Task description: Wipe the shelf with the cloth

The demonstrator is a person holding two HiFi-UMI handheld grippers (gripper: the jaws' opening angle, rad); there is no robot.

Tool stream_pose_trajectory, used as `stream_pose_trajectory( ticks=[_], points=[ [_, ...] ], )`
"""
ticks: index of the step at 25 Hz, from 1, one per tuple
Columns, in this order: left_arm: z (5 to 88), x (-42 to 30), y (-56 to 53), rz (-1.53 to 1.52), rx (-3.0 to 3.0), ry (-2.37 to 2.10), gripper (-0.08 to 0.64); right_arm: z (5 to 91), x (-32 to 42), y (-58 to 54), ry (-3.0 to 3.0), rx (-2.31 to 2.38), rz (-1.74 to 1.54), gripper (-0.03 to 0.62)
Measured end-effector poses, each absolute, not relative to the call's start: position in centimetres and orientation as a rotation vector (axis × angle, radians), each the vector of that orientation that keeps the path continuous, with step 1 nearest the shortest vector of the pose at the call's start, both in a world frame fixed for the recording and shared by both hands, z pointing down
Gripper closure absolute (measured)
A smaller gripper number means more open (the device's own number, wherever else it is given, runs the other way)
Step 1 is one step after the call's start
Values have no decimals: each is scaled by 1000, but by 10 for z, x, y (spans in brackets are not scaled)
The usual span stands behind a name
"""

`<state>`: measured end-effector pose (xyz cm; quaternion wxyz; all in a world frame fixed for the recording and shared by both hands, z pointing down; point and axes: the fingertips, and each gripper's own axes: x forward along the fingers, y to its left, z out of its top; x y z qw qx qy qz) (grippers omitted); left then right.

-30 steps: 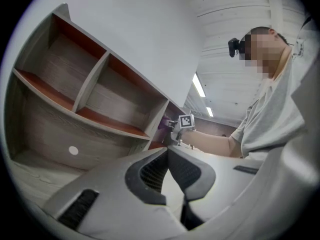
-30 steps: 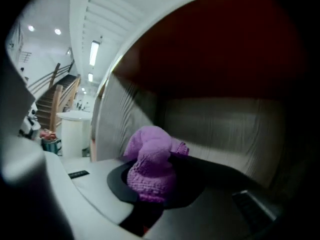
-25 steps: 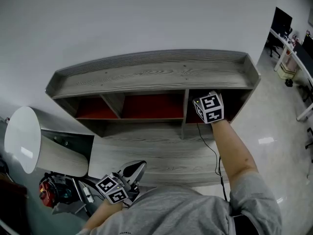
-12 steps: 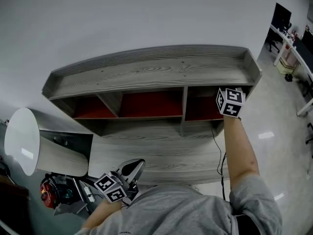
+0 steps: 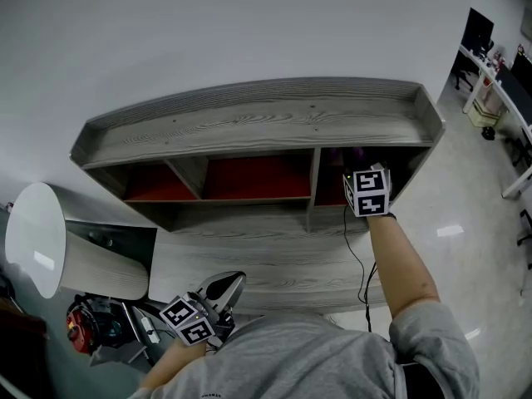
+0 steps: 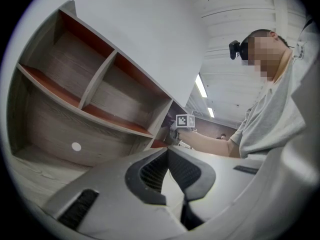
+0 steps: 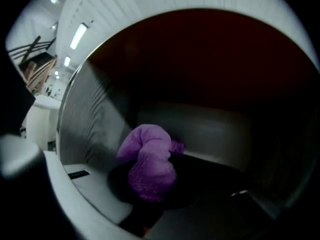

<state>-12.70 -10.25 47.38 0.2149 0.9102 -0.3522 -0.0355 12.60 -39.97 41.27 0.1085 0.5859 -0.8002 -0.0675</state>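
1. The right gripper (image 7: 148, 193) is clamped on the purple cloth (image 7: 149, 160). The cloth sits bunched between the jaws and bulges out past them.
2. What changed: half a second ago its marker cube sat further toward the outer right edge of the shelf (image 5: 258, 123). Now it is back nearer the divider (image 5: 314, 181), about where it was a second ago. We read that as a side-to-side stroke inside the right compartment (image 5: 332, 191), so wiping is under way there.
3. The left gripper (image 6: 169, 171) has not moved over the second. It sits low by the person's torso, jaws together with nothing between them, and takes no part.
4. The middle and left compartments show no gripper in any frame, so we judge they are still to be wiped.
5. The head view shows which compartment is being worked, but of the cloth it gives only a hint of purple above the cube.
6. The right gripper view shows the grip and the cloth clearly, with a grey side wall on its left and dark red behind. It is very dark low down. The cloth is probably pressed on the compartment floor, but we cannot confirm contact.
7. The left gripper view gives the side angle. The nearer two compartments are bare, and the right gripper's marker cube (image 6: 185, 120) sits at the mouth of the far one. The cloth is too small to make out there.
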Motion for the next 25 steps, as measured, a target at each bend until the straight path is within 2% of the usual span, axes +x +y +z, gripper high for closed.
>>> stream_pose_trajectory(
  ticks=[4,10,13,19,22,25],
  points=[
    [473,-130,-100,-92,2521,-984,546,468,72,-406,-2330,1459,-188,525],
    [473,-136,-99,-90,2514,-1007,546,474,64,-422,-2293,1402,-223,526],
    [474,-133,-99,-91,2513,-1005,546,477,95,-427,-2279,1520,-102,526],
    [475,-135,-103,-107,2513,-997,546,483,219,-431,-2035,1934,104,526],
    [476,-132,-105,-109,2515,-984,546,483,224,-430,-1951,1982,124,526],
    [476,-128,-103,-110,2523,-968,546,483,196,-421,-2035,1862,56,526]
  ],
)
